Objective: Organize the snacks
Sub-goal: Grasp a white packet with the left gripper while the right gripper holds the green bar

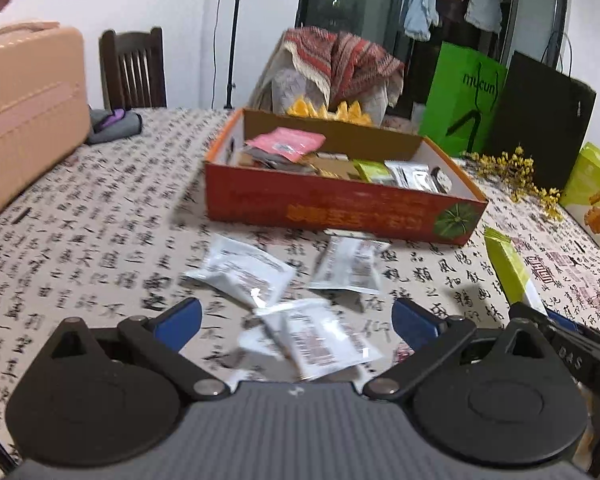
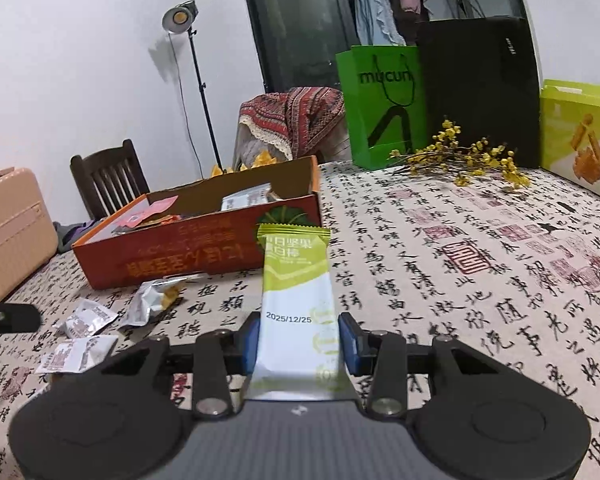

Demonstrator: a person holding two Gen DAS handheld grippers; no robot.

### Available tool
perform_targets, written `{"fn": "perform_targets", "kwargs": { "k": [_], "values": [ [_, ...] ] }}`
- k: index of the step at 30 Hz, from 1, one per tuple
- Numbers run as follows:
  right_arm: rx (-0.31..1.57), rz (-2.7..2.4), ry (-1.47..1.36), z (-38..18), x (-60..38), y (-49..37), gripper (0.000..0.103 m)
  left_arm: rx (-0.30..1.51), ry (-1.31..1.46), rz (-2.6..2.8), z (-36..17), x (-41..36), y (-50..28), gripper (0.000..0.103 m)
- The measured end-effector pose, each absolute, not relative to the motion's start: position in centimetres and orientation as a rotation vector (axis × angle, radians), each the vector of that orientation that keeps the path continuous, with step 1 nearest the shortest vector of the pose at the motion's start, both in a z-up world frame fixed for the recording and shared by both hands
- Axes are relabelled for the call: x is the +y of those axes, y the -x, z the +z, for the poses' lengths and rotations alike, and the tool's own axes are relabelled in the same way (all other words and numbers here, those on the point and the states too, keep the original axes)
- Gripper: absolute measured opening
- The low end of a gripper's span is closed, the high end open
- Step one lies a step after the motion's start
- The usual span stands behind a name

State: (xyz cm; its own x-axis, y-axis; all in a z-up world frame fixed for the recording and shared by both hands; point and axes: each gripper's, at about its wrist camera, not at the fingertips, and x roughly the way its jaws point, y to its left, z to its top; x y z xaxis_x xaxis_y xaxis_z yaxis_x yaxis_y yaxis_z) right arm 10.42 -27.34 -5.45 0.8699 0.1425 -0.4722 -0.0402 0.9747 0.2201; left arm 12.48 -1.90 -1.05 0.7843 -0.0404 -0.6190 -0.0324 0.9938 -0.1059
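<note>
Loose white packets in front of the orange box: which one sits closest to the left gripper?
The white packet lying between the open left gripper fingers; the other two lie farther off, toward the orange box.

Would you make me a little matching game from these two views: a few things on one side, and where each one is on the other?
Things:
1. green and white snack bar
2. white sachets
3. pink packet
4. yellow flower sprig

Places:
A. inside the orange box
B. clamped between the right gripper pads
C. lying before the green bag
D. loose on the tablecloth, under the open left gripper

Pairs: 1-B, 2-D, 3-A, 4-C
</note>
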Motion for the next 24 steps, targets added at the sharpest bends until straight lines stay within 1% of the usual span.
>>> {"fn": "perform_targets", "kwargs": {
  "k": [8,9,11,12,13,18,24],
  "values": [
    [0.490,0.126,-0.238,-5.9,-28.9,-10.6,0.040,0.735,0.009,0.118,-2.6,-5.5,-16.0,0.103],
    [0.489,0.138,-0.245,-6.0,-29.1,-10.7,0.040,0.750,-0.009,0.137,-2.8,-5.9,-16.5,0.100],
    [0.481,0.162,-0.265,-6.1,-29.4,-11.0,0.040,0.778,-0.047,0.146,-3.3,-6.8,-17.1,0.075],
    [0.476,0.174,-0.275,-6.1,-29.4,-11.2,0.040,0.801,-0.067,0.148,-3.4,-7.1,-17.5,0.049],
    [0.474,0.184,-0.282,-6.2,-29.4,-11.4,0.040,0.826,-0.087,0.159,-3.7,-7.5,-17.8,0.043],
    [0.444,0.275,-0.289,-6.3,-29.6,-11.2,0.040,0.842,-0.131,0.211,-3.8,-8.6,-18.1,0.039],
    [0.448,0.359,-0.293,-6.3,-29.6,-11.3,0.040,0.806,-0.150,0.219,-2.4,-9.3,-17.7,0.039]
  ]
}}
